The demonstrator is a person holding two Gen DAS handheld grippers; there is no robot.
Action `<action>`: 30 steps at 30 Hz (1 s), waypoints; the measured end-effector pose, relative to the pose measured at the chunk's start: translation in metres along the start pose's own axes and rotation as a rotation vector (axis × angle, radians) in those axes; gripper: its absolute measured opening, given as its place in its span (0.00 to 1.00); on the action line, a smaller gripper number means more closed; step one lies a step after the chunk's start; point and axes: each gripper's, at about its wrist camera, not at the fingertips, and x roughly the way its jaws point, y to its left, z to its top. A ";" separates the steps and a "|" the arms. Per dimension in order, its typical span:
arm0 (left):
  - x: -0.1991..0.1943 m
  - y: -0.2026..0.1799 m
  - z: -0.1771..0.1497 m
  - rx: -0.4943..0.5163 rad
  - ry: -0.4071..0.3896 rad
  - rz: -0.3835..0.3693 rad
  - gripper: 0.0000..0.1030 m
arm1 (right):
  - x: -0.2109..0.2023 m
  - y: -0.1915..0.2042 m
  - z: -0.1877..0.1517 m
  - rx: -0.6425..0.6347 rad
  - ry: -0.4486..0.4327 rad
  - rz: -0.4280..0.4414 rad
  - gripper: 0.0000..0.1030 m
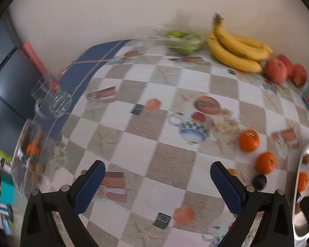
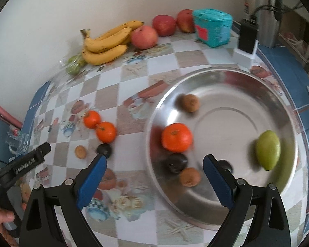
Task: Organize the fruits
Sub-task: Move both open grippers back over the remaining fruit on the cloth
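A steel tray (image 2: 257, 94) holds an orange (image 2: 176, 137), a green fruit (image 2: 267, 149), two brown fruits (image 2: 190, 102) and a dark fruit (image 2: 176, 163). On the tablecloth beside it lie two oranges (image 2: 105, 131), a dark fruit (image 2: 104, 149) and a small brown fruit (image 2: 80, 152). Bananas (image 2: 107, 41) and red apples (image 2: 144, 37) lie by the wall. My right gripper (image 2: 154, 164) is open above the tray's near-left rim. My left gripper (image 1: 157, 171) is open and empty above the tablecloth, left of the oranges (image 1: 249, 140) and the tray (image 1: 307, 154).
A teal tub (image 2: 213, 27) and a black charger in a white stand (image 2: 246, 41) are behind the tray. A bag of green fruit (image 1: 183, 40) lies left of the bananas (image 1: 234, 47). A glass mug (image 1: 51, 96) and a glass bowl (image 1: 28, 154) stand at the table's left edge.
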 end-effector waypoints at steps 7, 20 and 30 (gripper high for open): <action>0.007 0.023 0.003 -0.091 0.024 -0.017 1.00 | 0.004 0.030 0.003 -0.035 0.010 0.062 0.92; 0.027 0.002 0.009 -0.072 0.076 -0.132 1.00 | 0.028 0.060 0.013 -0.061 0.030 0.054 0.91; 0.038 -0.017 0.015 -0.019 0.081 -0.153 1.00 | 0.055 0.063 0.017 -0.064 0.093 0.030 0.69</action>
